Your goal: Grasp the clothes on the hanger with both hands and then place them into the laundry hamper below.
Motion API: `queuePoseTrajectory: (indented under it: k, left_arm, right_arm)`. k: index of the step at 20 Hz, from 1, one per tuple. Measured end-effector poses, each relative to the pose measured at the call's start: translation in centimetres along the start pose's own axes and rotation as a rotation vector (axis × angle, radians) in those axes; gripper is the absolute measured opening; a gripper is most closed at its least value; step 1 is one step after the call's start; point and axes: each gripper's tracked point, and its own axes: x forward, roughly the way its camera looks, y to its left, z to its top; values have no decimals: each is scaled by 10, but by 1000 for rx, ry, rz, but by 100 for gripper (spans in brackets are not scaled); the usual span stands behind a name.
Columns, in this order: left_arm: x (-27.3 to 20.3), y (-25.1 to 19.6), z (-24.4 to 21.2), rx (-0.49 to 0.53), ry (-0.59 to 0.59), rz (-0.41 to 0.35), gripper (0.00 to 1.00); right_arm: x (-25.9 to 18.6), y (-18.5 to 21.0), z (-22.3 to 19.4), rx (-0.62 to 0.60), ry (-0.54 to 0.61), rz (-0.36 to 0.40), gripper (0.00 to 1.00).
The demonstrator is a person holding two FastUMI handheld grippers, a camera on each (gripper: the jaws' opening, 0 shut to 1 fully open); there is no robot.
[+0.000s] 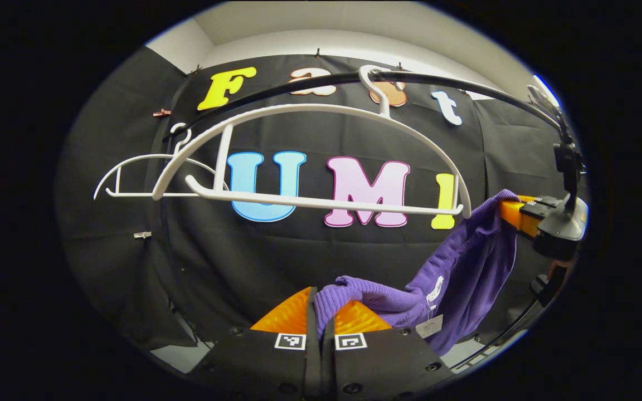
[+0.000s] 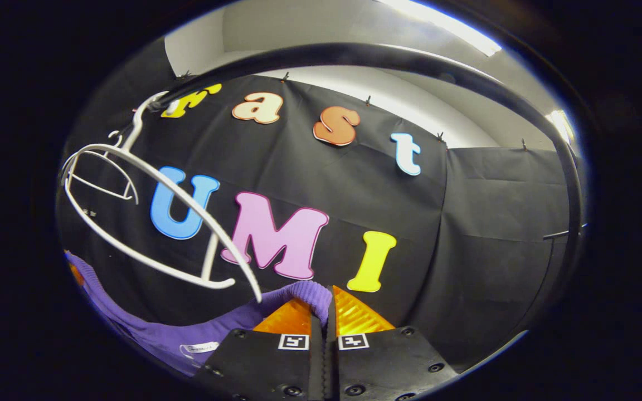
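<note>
A purple knitted garment [image 1: 466,267] hangs stretched between both grippers, off the white hanger [image 1: 321,161]. In the left gripper view my left gripper [image 1: 321,312] is shut on one end of the garment, and the right gripper [image 1: 513,214] pinches the other end farther right. In the right gripper view my right gripper [image 2: 324,303] is shut on a purple fold [image 2: 298,292], and the cloth [image 2: 159,334] trails down to the left. The bare white hanger [image 2: 148,234] hangs from the black rail [image 2: 410,61], tilted.
A second bare white hanger [image 1: 131,178] hangs farther left on the black rail [image 1: 466,83]. A black upright post with a clamp [image 1: 569,167] stands at the right. A white tag [image 1: 429,326] dangles from the garment. Pale floor [image 1: 176,356] shows low down.
</note>
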Motion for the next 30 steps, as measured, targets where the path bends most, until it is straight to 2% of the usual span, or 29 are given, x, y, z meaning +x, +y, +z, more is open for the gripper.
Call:
queuePoseTrajectory:
  k: [2,5,7,8,11,13,19,26,30]
  left_arm:
    - [-11,5,2,-12,3,7,5]
    - [-31,9,15,-17,-7,7,5]
    - [-43,6,24,-1,-4,-5,5]
    - [-49,7,30,13,-10,-6,5]
    - [-68,12,43,21,-28,-13,5]
    - [-76,21,47,11,-31,-8,5]
    - [-87,57,19,27,44,51,5]
    - [-91,102,1,1,79,131,5]
    - [-85,116,-13,-11,117,137,5]
  right_arm:
    - [-20,38,-3,94,37,133,4]
    - [-49,78,8,151,58,279,5]
    - [-66,110,19,236,93,398,4]
    - [-74,120,24,272,106,435,4]
    - [-91,130,41,321,97,470,5]
    - [-100,151,46,357,107,524,4]
    - [-134,245,40,313,167,755,4]
    - [-141,291,39,343,221,835,4]
    - [-141,311,30,311,249,858,5]
